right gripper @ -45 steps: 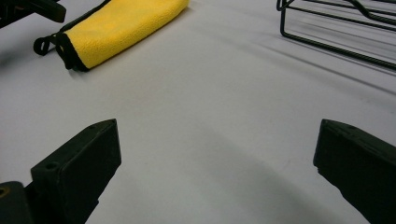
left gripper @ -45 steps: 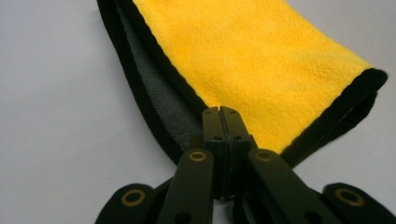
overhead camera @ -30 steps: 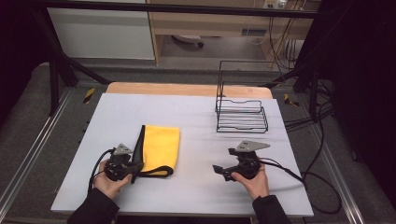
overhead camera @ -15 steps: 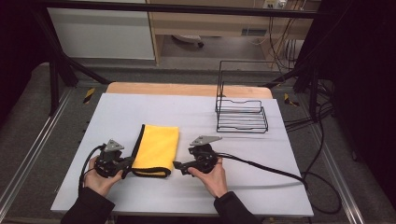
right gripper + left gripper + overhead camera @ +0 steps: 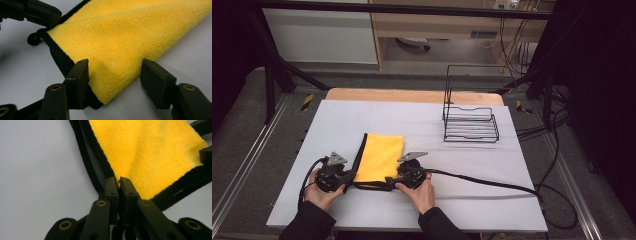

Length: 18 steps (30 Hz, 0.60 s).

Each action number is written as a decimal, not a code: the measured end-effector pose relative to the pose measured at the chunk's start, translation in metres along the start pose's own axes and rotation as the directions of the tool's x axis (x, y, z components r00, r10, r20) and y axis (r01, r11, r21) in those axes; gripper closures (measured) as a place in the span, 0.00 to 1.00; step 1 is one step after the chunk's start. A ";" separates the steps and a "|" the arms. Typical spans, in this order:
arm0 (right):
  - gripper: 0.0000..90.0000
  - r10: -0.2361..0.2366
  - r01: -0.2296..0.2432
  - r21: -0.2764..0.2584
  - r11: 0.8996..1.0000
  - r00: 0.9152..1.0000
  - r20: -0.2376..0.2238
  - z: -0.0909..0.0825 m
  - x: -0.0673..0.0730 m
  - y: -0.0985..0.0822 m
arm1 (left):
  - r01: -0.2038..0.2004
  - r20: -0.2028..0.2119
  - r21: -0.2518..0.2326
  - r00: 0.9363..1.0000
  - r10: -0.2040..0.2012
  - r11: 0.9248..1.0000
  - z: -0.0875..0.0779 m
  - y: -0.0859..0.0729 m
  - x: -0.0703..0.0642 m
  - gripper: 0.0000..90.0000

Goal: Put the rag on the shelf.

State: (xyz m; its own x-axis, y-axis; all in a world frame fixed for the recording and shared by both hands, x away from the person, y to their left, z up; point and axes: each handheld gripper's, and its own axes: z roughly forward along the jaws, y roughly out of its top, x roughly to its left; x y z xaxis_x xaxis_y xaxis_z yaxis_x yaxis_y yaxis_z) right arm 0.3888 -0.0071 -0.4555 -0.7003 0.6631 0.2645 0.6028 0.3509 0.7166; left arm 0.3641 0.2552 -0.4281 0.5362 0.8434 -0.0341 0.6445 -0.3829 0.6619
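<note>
Lying folded | yellow cloth (image 5: 379, 156) | black-edged | fleecy | left gripper (image 5: 118, 185) pinching corner

Wire rack (image 5: 470, 122) stands at your far right, well apart from yellow cloth (image 5: 379, 156). White table (image 5: 362, 117) beyond cloth lies bare, open passage for you. Right gripper's cable (image 5: 492, 183) trails across near right surface. Both your hands crowd cloth's near edge.

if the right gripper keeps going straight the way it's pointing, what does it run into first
The yellow cloth. Its near corner already lies between the jaws of the right gripper, which have just been closing without visibly pinching it. Farther along that line sits the left gripper, clamped on the other corner.
</note>
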 end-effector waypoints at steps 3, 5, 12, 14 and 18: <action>0.55 -0.011 0.011 -0.002 1.000 1.000 0.022 0.000 0.004 -0.002 | 0.004 -0.013 -0.022 1.000 -0.004 1.000 -0.003 0.001 0.001 0.87; 0.62 -0.008 0.008 0.008 1.000 0.999 0.031 0.000 0.007 -0.002 | 0.011 -0.022 -0.051 1.000 -0.012 0.999 -0.006 0.001 0.002 0.80; 0.88 0.016 -0.017 0.023 1.000 1.000 0.013 0.001 0.011 0.000 | 0.051 0.034 -0.121 0.998 -0.048 0.991 -0.013 -0.001 0.015 0.51; 0.91 0.029 -0.029 0.022 0.999 1.000 0.007 0.001 0.011 0.001 | 0.061 0.051 -0.134 0.997 -0.055 0.989 -0.014 -0.001 0.018 0.44; 0.93 0.031 -0.031 0.026 0.999 1.000 -0.002 -0.003 0.007 0.004 | 0.073 0.066 -0.142 0.996 -0.064 0.987 -0.013 -0.002 0.020 0.30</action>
State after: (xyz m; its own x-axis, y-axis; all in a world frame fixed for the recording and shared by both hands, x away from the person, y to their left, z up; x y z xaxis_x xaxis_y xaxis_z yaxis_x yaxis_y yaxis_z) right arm 0.3853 -0.0028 -0.4485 -0.6819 0.6725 0.2876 0.6341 0.3475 0.6908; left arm 0.3662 0.2777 -0.4200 0.5286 0.8396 -0.1253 0.5975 -0.2631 0.7575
